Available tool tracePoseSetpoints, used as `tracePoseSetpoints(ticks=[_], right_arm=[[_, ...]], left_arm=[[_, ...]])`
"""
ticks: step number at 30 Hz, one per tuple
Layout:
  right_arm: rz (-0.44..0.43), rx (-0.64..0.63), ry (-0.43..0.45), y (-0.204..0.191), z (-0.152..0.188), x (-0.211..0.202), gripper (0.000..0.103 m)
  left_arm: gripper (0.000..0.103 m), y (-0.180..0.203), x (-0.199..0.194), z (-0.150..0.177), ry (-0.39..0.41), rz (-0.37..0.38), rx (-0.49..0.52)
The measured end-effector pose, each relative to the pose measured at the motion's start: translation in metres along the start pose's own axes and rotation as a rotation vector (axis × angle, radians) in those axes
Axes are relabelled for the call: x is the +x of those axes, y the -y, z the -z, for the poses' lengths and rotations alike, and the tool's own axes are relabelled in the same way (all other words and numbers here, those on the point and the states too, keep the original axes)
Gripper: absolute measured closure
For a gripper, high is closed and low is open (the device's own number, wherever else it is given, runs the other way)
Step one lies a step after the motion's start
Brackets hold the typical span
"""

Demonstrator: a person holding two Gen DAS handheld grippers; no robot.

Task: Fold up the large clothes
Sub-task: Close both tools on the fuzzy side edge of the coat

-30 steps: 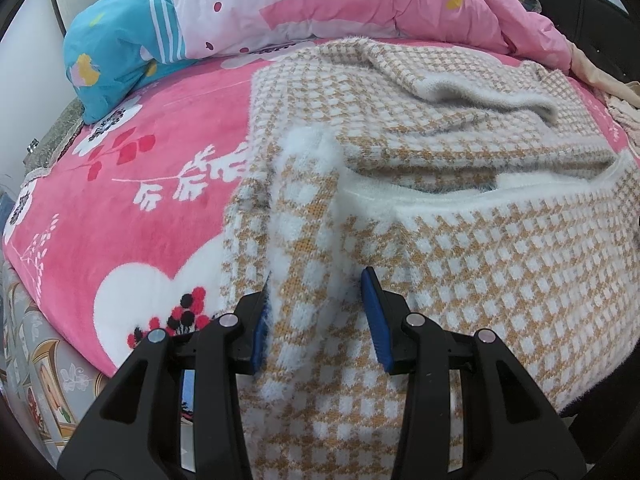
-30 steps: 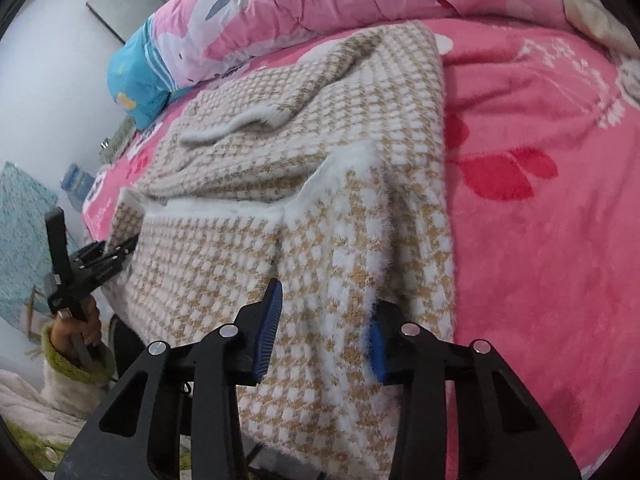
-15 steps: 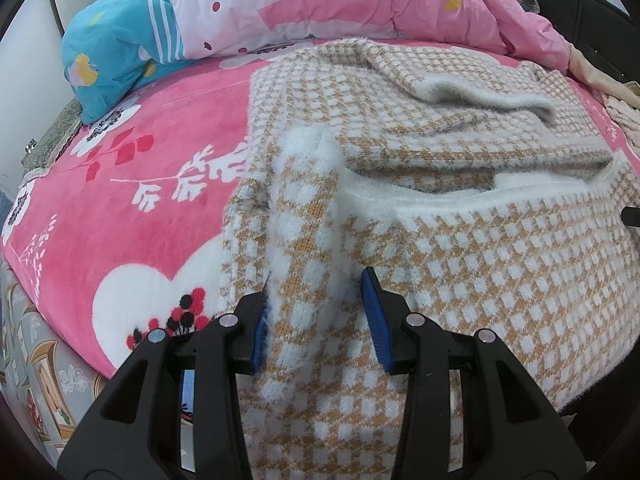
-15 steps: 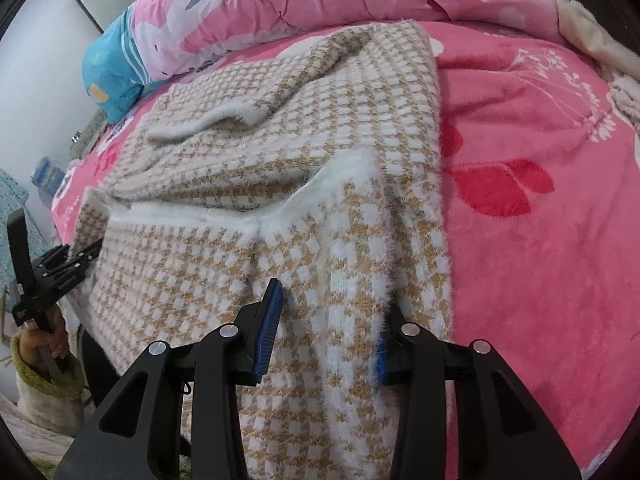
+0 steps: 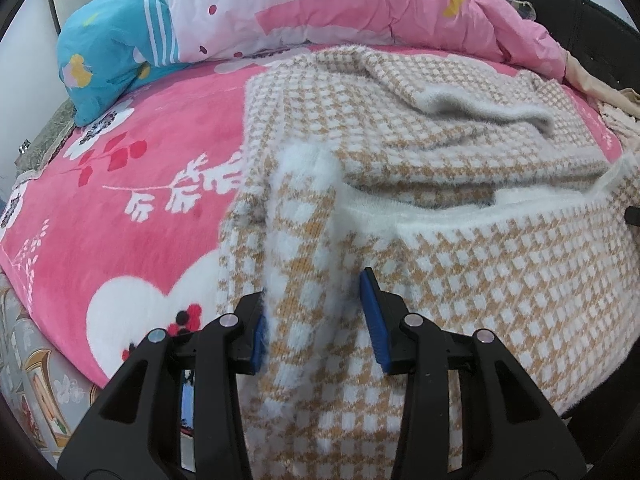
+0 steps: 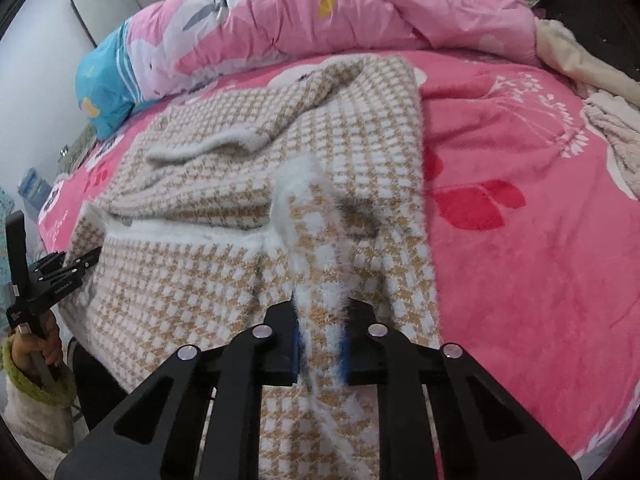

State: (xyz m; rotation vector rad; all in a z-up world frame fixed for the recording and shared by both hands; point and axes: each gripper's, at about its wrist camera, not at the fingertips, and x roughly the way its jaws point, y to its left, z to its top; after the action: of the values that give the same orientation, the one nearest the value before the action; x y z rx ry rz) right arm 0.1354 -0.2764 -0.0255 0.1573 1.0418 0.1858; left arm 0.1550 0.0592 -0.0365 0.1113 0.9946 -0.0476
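My right gripper (image 6: 320, 344) has just closed, its jaws now clamped on a bunched corner of the checked sweater (image 6: 224, 280); a second ago they stood apart around it. My left gripper (image 5: 316, 320) pinches the opposite corner, jaws narrowing slightly. The sweater lies spread on the pink blanket (image 6: 540, 240), hem hanging over the bed's near edge. Both corners look secured; next, I judge, lift together and carry the hem toward the collar.

Fuzzy knit sweater (image 5: 460, 280), plush fleece blanket (image 5: 132, 208), smooth crinkled cotton quilt (image 6: 360, 12), matt black plastic tool (image 6: 320, 340)
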Motion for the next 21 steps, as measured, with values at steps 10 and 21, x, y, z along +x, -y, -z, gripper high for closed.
tracePoseSetpoints(ticks=[10,21], right_arm=[[0.062,-0.034,0.13,-0.015,0.012,-0.042,0.092],[0.11,-0.059,0.213,-0.03,0.026,-0.072,0.092]], left_arm=[[0.091,0.012,-0.033,0.002,0.112,-0.036,0.015],[0.092,0.012,-0.094,0.018,0.256,-0.041,0.003]])
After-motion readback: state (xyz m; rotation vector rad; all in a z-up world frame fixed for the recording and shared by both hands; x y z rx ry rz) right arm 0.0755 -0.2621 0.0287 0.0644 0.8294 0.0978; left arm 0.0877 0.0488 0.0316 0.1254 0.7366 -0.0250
